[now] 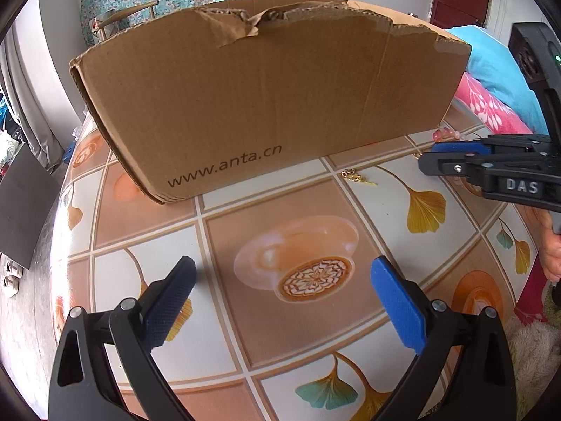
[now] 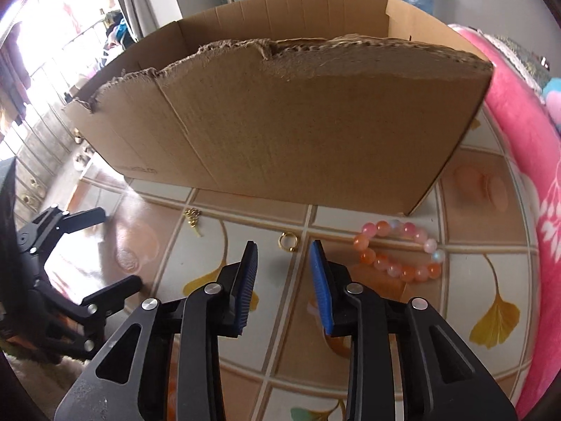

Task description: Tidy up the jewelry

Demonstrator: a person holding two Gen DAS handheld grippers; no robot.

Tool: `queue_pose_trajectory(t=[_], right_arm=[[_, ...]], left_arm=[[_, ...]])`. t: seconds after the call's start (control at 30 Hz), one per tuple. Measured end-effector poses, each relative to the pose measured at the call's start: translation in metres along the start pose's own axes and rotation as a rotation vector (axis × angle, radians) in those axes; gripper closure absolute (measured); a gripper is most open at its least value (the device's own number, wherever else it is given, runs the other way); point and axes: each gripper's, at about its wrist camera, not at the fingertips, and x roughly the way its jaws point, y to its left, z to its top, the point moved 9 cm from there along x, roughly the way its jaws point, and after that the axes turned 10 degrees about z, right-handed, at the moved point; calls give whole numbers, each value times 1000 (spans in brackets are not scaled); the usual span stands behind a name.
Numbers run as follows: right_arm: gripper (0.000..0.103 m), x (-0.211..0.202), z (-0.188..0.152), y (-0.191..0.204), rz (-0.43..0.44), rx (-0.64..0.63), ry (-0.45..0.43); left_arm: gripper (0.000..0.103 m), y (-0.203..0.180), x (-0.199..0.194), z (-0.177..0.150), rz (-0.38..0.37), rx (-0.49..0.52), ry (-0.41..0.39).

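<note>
A torn cardboard box (image 1: 259,98) stands on the patterned table; it also shows in the right wrist view (image 2: 298,133). In front of it lie a small gold ring (image 2: 288,241), a gold chain piece (image 2: 193,218) and a pink and orange bead bracelet (image 2: 399,251). My right gripper (image 2: 284,256) is open and empty, its tips just short of the ring. The chain (image 1: 357,177) and a bit of the bracelet (image 1: 442,134) show in the left wrist view, with the right gripper (image 1: 434,156) beside them. My left gripper (image 1: 282,273) is wide open and empty above the tablecloth.
A pink blanket (image 2: 519,161) lies along the table's right side. A chair (image 1: 122,17) stands behind the box. The table edge (image 1: 59,231) drops off at the left to the floor. The left gripper (image 2: 105,252) shows at the left of the right wrist view.
</note>
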Motion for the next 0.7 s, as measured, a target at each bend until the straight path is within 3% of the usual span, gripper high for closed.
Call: queue_pose_trajectory(t=[0.33, 0.7], right_arm=[[93, 7, 7, 7, -69, -44, -9], [94, -14, -13, 6, -47, -17, -3]], left_arm=[[5, 0, 0, 0, 0, 1, -2], [5, 0, 0, 1, -1, 2, -2]])
